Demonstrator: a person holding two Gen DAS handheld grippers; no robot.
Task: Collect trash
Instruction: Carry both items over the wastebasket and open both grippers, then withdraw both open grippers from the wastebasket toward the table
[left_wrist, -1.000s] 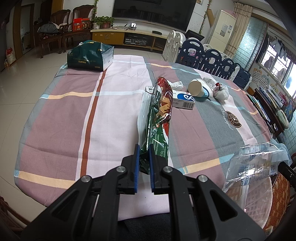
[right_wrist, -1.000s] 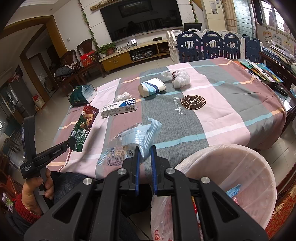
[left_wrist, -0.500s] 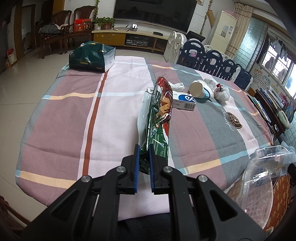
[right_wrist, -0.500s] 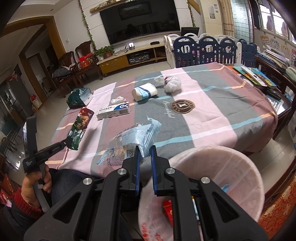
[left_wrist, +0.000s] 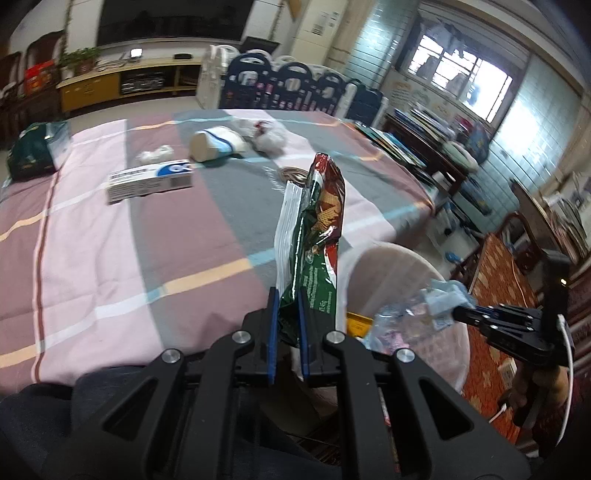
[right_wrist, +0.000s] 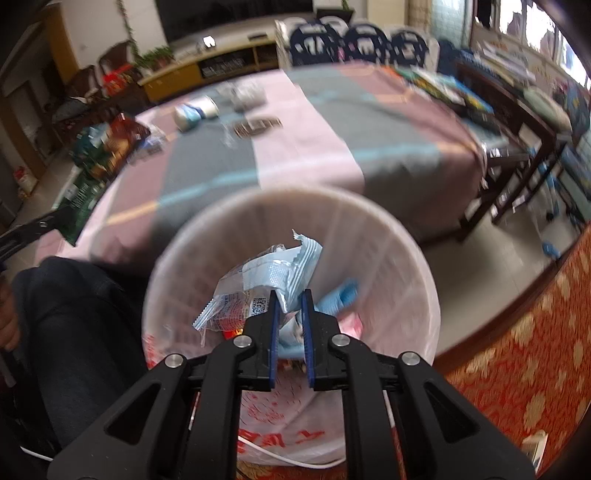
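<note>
My left gripper (left_wrist: 287, 291) is shut on the lower end of a green and red snack bag (left_wrist: 317, 221), which stands upright above the table edge, just left of the white bin (left_wrist: 406, 266). My right gripper (right_wrist: 289, 295) points down into that bin (right_wrist: 406, 251). Its jaws are opening, and a clear and blue plastic wrapper (right_wrist: 266, 277) still sticks up from between the pads. The left wrist view shows the same wrapper (left_wrist: 417, 310) over the bin's mouth. Other trash lies in the bin's bottom.
On the striped tablecloth (left_wrist: 110, 258) lie a white and blue box (left_wrist: 151, 181), a tipped paper cup (left_wrist: 216, 146), a crumpled plastic bag (left_wrist: 267, 136), a tissue (left_wrist: 155, 153) and a green bag (left_wrist: 29, 155). A leg in dark trousers (right_wrist: 74, 314) is left of the bin.
The left gripper has swung right with the snack bag, from over the table toward the bin. The right gripper has come forward and down with the wrapper, from beside the bin to over its mouth.
</note>
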